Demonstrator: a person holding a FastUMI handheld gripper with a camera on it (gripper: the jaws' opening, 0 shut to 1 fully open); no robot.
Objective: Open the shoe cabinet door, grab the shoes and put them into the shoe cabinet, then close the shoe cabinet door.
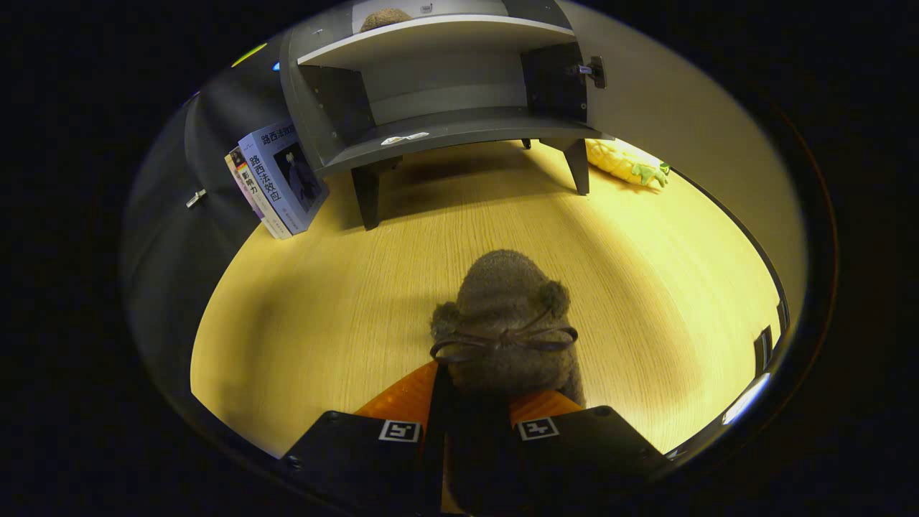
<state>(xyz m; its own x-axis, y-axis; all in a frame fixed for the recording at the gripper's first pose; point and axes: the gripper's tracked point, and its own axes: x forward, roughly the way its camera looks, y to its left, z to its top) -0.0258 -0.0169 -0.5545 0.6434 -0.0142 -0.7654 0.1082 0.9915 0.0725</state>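
A fuzzy brown shoe (506, 316) with a thin bow and two pompoms sits between my fingers, toe pointing away over the wooden floor. My gripper (470, 402) is shut on its heel end. Beyond it stands the grey shoe cabinet (445, 129) on short legs, its door (215, 143) swung wide to the left, the lower shelf bare. A second brown shoe (385, 18) rests on the cabinet's upper level.
Books (276, 179) lean against the cabinet's left side, by the opened door. A yellow pineapple-shaped plush (626, 164) lies on the floor right of the cabinet. Wooden floor (344, 301) stretches between me and the cabinet.
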